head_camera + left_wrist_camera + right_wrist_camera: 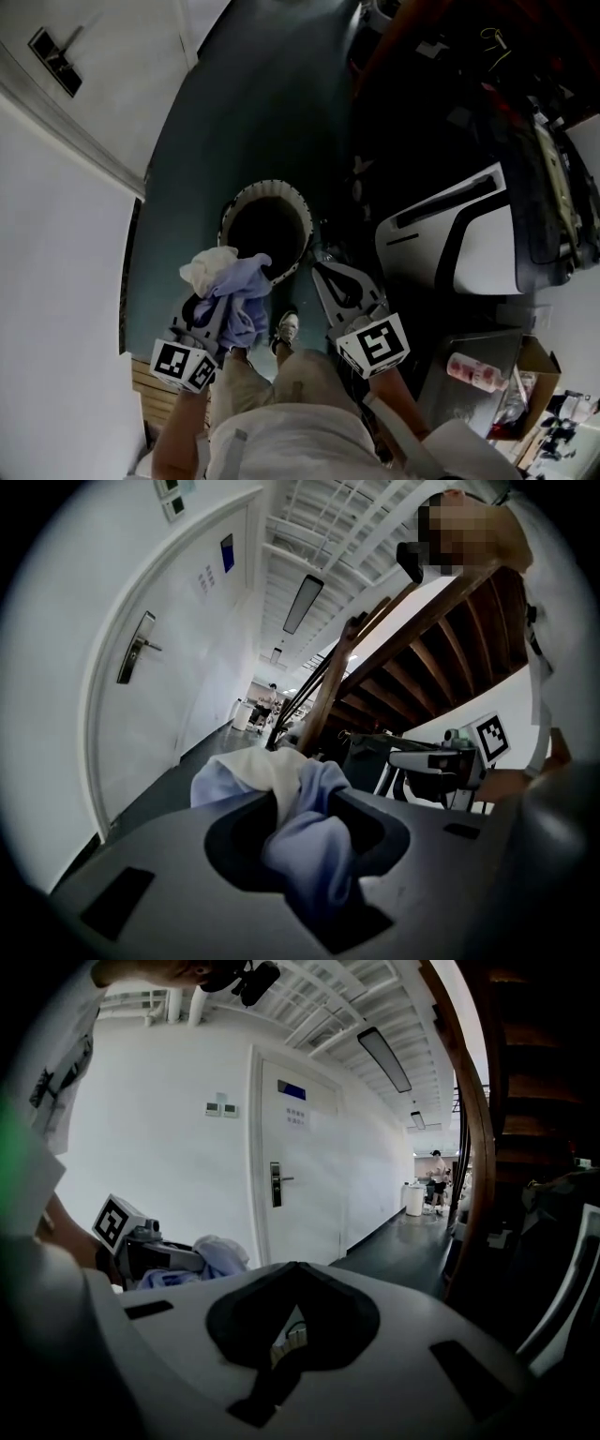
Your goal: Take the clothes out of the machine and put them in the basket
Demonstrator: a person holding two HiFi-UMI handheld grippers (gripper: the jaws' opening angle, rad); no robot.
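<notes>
A bundle of clothes (230, 281), cream on top and lavender-blue below, hangs from my left gripper (214, 309), which is shut on it just left of and in front of the basket (298, 211). The basket is round with a white rim and a dark inside. In the left gripper view the cloth (309, 841) fills the gap between the jaws of my left gripper (305, 803) and spills over them. My right gripper (323, 261) sits at the basket's right rim. In the right gripper view my right gripper (293, 1269) has its jaws met at the tips, holding nothing.
A white washing machine (469, 234) stands to the right on the dark floor. The person's shoe (287, 328) is just in front of the basket. A white wall with a door (159, 667) runs along the left, and a wooden staircase (441, 621) rises behind.
</notes>
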